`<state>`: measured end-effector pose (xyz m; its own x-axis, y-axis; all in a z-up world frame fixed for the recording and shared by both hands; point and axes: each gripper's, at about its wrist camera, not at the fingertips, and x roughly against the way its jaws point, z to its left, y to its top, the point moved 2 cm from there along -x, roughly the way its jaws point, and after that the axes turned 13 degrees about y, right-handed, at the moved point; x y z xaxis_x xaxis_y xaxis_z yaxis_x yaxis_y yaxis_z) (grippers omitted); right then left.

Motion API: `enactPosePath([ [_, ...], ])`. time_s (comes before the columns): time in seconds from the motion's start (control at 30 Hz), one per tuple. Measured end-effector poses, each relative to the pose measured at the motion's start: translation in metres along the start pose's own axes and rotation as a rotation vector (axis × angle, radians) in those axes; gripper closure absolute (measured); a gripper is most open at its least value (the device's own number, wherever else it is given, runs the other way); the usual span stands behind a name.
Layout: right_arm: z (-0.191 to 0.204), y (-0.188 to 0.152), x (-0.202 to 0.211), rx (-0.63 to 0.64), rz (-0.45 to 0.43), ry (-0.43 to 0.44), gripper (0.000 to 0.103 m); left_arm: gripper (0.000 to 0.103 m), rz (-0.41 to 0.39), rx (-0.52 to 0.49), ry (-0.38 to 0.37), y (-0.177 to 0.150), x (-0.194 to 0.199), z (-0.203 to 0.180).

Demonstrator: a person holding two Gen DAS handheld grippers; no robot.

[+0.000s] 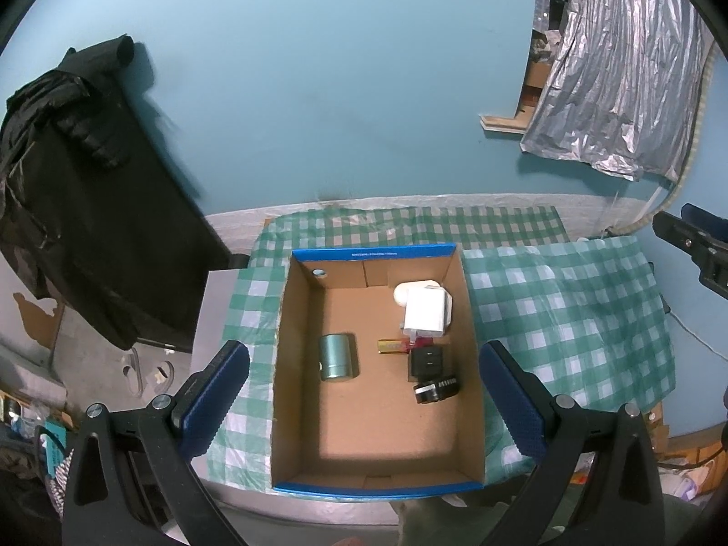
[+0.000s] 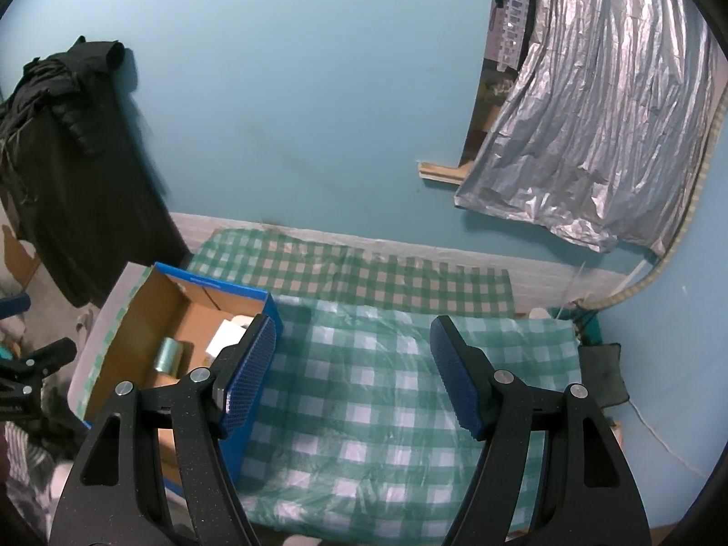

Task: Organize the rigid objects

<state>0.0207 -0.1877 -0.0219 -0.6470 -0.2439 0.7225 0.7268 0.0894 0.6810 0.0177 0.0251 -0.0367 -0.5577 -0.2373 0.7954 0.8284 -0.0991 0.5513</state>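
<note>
A blue-edged cardboard box [image 1: 291, 364] sits on the green checked cloth. Inside lie a metal cylinder [image 1: 336, 357], a white charger block [image 1: 425, 311], a small gold and red item [image 1: 398, 346], a black adapter [image 1: 425, 361] and a black round part [image 1: 436, 390]. My left gripper [image 1: 364, 402] is open and empty above the box, its fingers wider than the box. My right gripper [image 2: 352, 375] is open and empty over bare cloth to the right of the box [image 2: 255, 300]. The cylinder [image 2: 168, 355] and charger [image 2: 225, 334] show in the right wrist view.
The checked cloth [image 1: 568, 309] covers the table to the right of the box and shows in the right wrist view [image 2: 364, 409]. Black clothes [image 1: 82, 191] hang at the left. A silver sheet [image 1: 619, 68] hangs at the upper right. The blue wall is behind.
</note>
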Motion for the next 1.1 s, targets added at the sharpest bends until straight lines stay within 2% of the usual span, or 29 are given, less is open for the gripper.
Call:
enactPosePath([
  [1.1, -0.0019, -0.0011, -0.0031, -0.003, 0.006, -0.002, 0.032, 0.001, 0.002, -0.01, 0.015, -0.001, 0.0023, 0.0029],
])
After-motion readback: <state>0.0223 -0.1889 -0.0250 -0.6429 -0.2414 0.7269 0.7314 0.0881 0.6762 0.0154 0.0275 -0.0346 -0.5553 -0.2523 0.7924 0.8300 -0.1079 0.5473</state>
